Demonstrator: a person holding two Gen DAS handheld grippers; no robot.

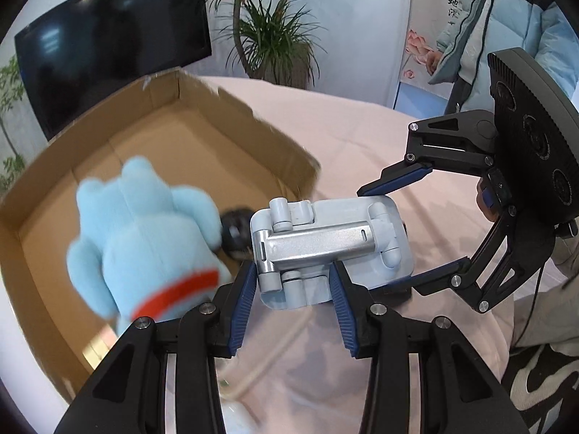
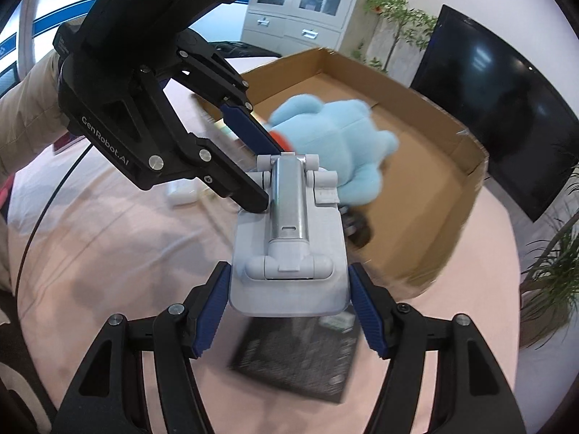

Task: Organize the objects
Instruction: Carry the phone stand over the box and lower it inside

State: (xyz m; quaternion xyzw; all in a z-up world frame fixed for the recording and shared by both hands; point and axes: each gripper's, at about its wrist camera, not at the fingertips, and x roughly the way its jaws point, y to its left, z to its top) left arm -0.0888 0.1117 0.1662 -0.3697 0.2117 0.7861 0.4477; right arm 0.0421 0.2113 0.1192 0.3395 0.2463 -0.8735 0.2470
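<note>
Fingers of both the left gripper and right gripper were clamped on 1 grey folding stand, plush toy beyond.

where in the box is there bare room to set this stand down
Free: the cardboard box floor beyond the blue plush toy, toward the far walls. Crowded: the near corner, where the toy and a dark object lie beside the folding stand.

The left claw grips a pale grey folding stand by its narrow end, blue pads pressed to both sides. The right claw reaches in from the right, its fingers at the stand's far end. Beyond lies an open cardboard box on the pink-clothed surface, holding a light blue plush toy with a red collar and a dark object, blurred.
</note>
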